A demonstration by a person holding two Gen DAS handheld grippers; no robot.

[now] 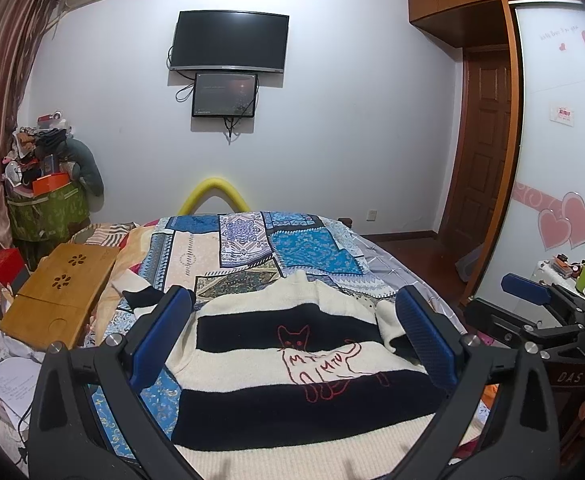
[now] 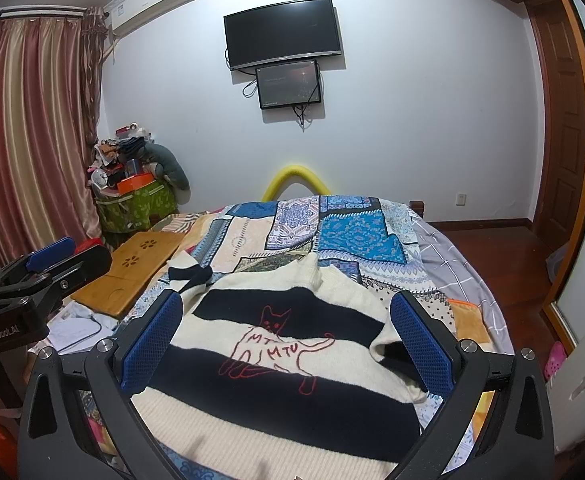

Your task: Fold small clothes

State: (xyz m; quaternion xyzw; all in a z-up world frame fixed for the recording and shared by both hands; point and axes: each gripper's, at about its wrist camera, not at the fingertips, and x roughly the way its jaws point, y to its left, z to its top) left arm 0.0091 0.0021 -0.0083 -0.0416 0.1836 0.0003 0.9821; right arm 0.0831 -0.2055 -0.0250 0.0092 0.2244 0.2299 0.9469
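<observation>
A small cream and black striped sweater (image 1: pixel 292 364) with a red outlined cat lies flat on the patterned blue bedspread (image 1: pixel 252 248), collar towards the far end. It also shows in the right wrist view (image 2: pixel 284 360). One sleeve (image 2: pixel 188 272) lies out to the far left; the other sleeve (image 2: pixel 392 354) is folded in at the right. My left gripper (image 1: pixel 292 312) is open and empty, above the sweater's near part. My right gripper (image 2: pixel 288 316) is open and empty, beside it on the right, and its blue finger (image 1: pixel 526 288) shows in the left wrist view.
A wooden lap tray (image 1: pixel 60 288) lies on the bed's left side with papers (image 1: pixel 8 380) nearer. A green basket (image 1: pixel 48 208) of clutter stands by the curtain. Monitors (image 1: pixel 228 40) hang on the far wall. A door (image 1: pixel 484 148) and wardrobe are at the right.
</observation>
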